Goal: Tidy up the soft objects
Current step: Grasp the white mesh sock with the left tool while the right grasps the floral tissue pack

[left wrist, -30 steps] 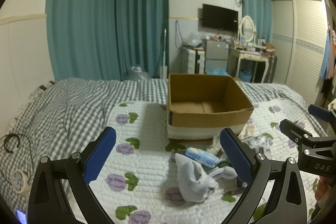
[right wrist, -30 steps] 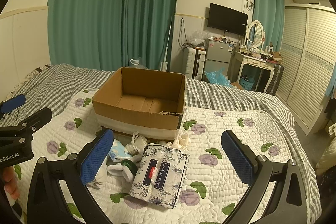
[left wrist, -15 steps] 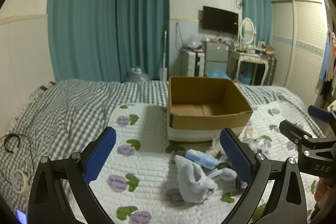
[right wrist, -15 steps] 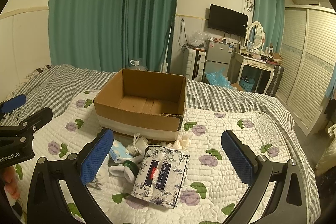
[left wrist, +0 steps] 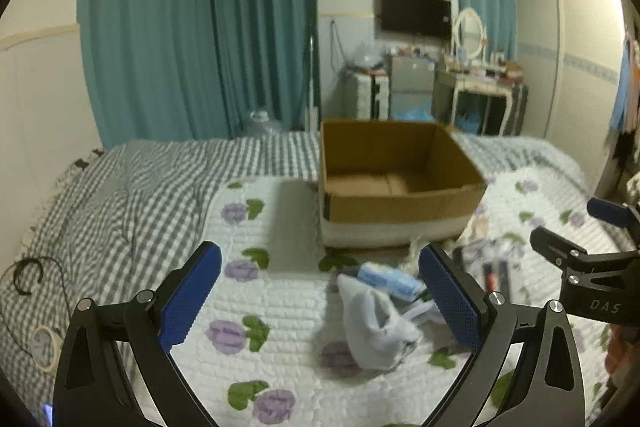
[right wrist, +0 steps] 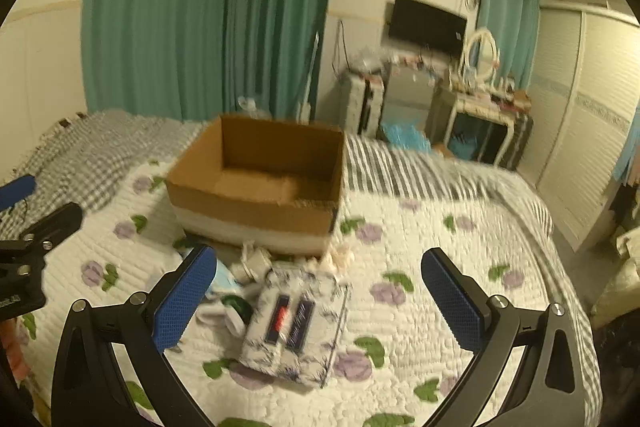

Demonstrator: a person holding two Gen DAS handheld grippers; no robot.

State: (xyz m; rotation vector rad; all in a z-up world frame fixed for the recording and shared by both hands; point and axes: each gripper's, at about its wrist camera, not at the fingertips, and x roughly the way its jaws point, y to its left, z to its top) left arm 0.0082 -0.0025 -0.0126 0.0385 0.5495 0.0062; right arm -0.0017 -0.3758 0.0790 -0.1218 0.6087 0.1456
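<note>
Left hand-held gripper (left wrist: 320,291): jaws spread wide, nothing between the blue pads, nothing touched. It hangs above the quilted bed (left wrist: 280,307), with the white sock (left wrist: 376,327) below and between the fingers but well clear of them.

Right hand-held gripper (right wrist: 318,291): also fully spread and empty. The tissue pack (right wrist: 294,323) is seen lying beneath the gap, untouched.

Change noted against the earlier frames: both views are now blurred, the right more strongly, and the box and heap sit slightly differently in frame. In the right view the tissue pack is framed more centrally between the fingers than half a second ago. Both tools are judged to be in motion, the right one probably being lined up over the pack. No item has been lifted or shifted on the bed.

Outward: the soft items lie heaped just in front of the cardboard box (left wrist: 400,187). A small blue-and-white packet (left wrist: 388,281) rests just beside the sock; further small pale things behind it are too blurred to name. The box stands open on the bed and appears empty.

Reading for the task: sorting not yet begun; a first pick is judged imminent.
</note>
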